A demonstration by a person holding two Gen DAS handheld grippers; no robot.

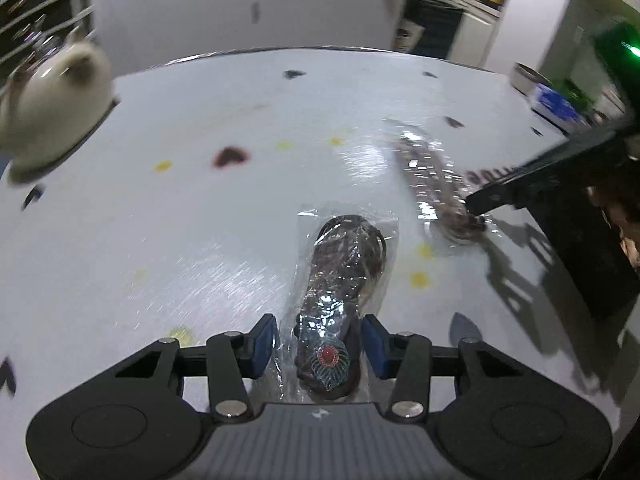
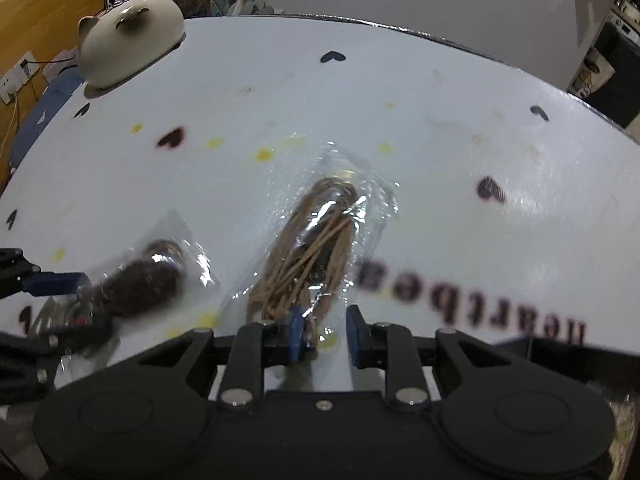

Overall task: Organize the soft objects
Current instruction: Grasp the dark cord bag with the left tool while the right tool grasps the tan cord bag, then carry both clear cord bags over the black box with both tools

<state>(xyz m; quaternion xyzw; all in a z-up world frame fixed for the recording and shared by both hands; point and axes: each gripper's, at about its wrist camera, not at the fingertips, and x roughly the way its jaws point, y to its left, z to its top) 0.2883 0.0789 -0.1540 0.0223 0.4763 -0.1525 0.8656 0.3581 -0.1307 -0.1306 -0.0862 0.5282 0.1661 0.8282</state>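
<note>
L gripper (image 1: 319, 340) clamps the near end of a clear bag w/ dark brown cord & red-stone pendant (image 1: 340, 280), lying on the white table (image 1: 180, 240). R gripper (image 2: 324, 334) pinches the near end of a clear bag w/ tan cord (image 2: 308, 252), just right of the first. Cat-shaped ceramic holder (image 2: 128, 44) sits at far left edge.

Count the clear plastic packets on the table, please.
2: dark cord packet between the left tongs; tan cord packet at the right tongs. More may lie outside view.
</note>
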